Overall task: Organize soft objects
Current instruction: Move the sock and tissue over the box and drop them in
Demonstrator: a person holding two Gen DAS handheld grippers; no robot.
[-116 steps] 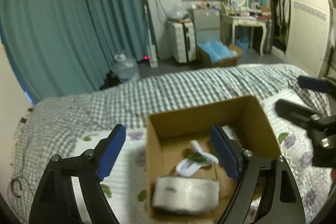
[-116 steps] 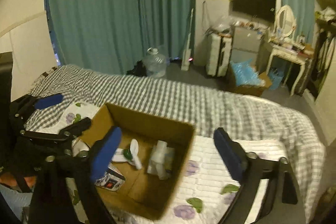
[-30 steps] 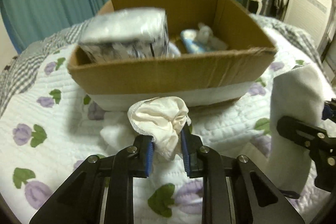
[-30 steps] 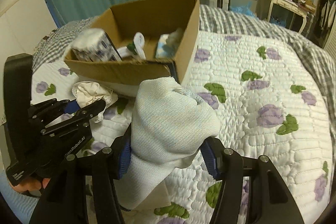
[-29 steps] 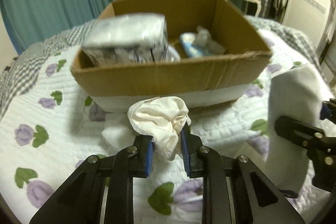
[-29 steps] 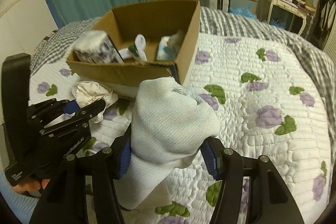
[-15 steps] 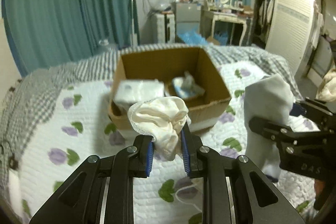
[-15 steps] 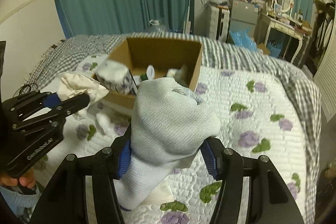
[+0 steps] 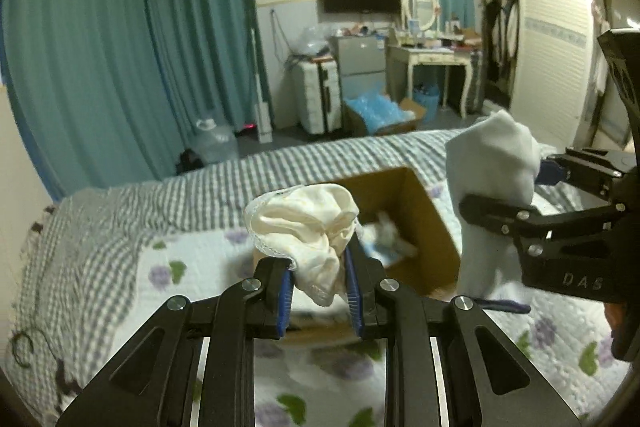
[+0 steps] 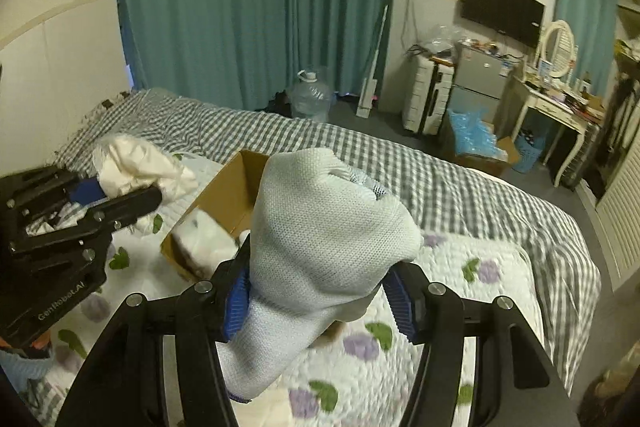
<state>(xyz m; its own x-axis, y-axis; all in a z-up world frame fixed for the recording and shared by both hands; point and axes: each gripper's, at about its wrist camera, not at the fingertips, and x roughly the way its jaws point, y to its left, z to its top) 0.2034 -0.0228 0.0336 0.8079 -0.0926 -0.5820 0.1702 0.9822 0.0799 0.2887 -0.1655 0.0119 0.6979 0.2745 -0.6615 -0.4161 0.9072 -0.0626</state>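
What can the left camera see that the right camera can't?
Only the left wrist view shows the wardrobe with hanging clothes and the blue-white things down inside the cardboard box. Only the right wrist view shows the white pack inside the box. Both show the left gripper pinching the cream cloth and the right gripper pinching the pale knit cloth.

My blue-padded tongs hold a cream cloth (image 9: 306,223) and a pale grey-white sock (image 10: 320,247) over the brown box (image 9: 424,219) and purple-flowered white quilt (image 10: 460,327).
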